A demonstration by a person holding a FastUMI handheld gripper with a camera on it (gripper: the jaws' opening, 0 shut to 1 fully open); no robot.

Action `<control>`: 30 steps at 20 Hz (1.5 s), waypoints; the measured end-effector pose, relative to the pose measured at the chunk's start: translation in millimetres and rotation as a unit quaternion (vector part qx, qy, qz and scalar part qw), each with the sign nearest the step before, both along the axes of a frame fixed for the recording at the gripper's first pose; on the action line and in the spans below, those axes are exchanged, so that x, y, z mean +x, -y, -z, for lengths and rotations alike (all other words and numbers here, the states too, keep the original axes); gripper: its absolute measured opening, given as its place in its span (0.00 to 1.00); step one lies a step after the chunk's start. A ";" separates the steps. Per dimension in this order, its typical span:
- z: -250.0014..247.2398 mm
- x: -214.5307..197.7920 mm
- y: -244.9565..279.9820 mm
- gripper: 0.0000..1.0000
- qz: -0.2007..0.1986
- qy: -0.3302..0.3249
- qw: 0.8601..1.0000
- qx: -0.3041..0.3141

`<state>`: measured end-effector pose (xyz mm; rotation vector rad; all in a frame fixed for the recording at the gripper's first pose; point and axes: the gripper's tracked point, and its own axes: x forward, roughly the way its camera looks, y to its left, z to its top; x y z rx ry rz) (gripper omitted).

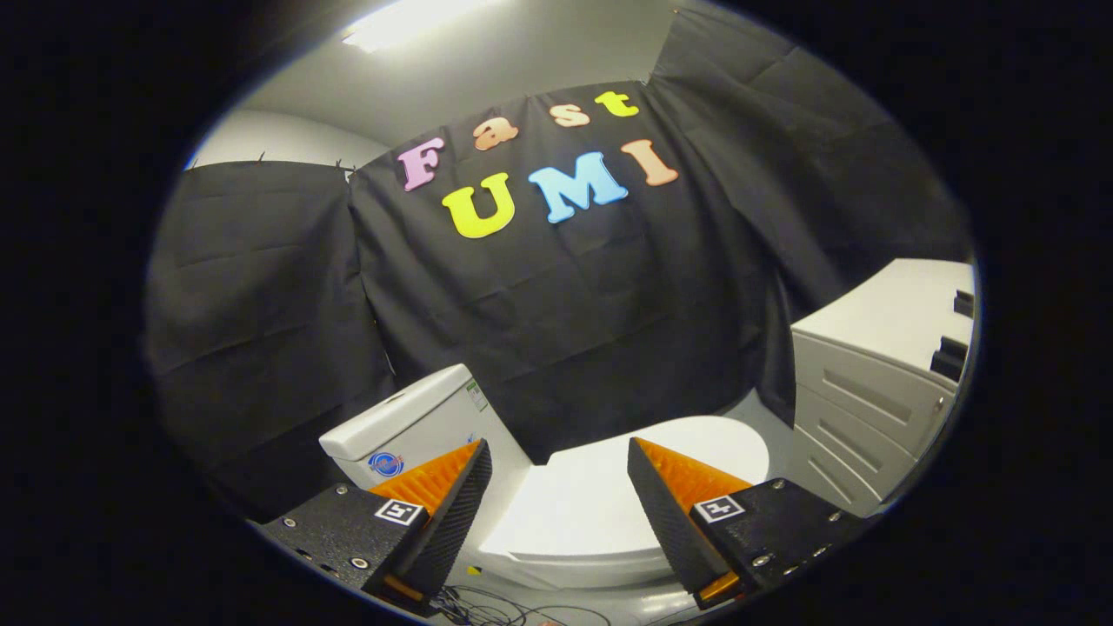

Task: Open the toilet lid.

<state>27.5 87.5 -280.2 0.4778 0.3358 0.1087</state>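
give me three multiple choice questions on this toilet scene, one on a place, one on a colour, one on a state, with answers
1. Where is the toilet tank?
A. beyond one finger of the tongs
B. on top of the cabinet
C. on the floor in front of the bowl

2. What colour is the toilet lid?
A. black
B. white
C. blue

3. How is the lid?
A. raised against the tank
B. taken off
C. down, closed

Answers:
1 A, the tank sits just past one finger, against the cloth wall.
2 B, the lid is white like the tank.
3 C, it lies flat, seen between the open fingers, which touch nothing.
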 end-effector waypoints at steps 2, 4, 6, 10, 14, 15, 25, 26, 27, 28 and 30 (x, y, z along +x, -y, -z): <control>24.0 -11.1 -6.4 0.97 -0.006 -0.032 0.999 0.022; 40.8 -20.8 -13.8 0.97 -0.015 -0.050 0.997 0.053; 60.2 -27.8 -11.8 0.97 -0.012 -0.074 0.995 0.071; 96.5 -42.0 5.8 0.97 0.015 -0.111 0.989 0.096; 126.8 -39.5 23.4 0.97 0.043 -0.147 0.982 0.113; 135.4 -41.2 30.3 0.97 0.050 -0.156 0.980 0.112; 223.2 -54.1 76.9 0.97 0.082 -0.237 0.961 0.114; 229.2 -52.9 78.9 0.97 0.082 -0.241 0.960 0.120; 234.7 -52.0 80.4 0.97 0.083 -0.244 0.958 0.129; 242.1 -52.1 82.4 0.97 0.087 -0.247 0.955 0.139; 253.3 -54.2 88.1 0.97 0.099 -0.251 0.950 0.158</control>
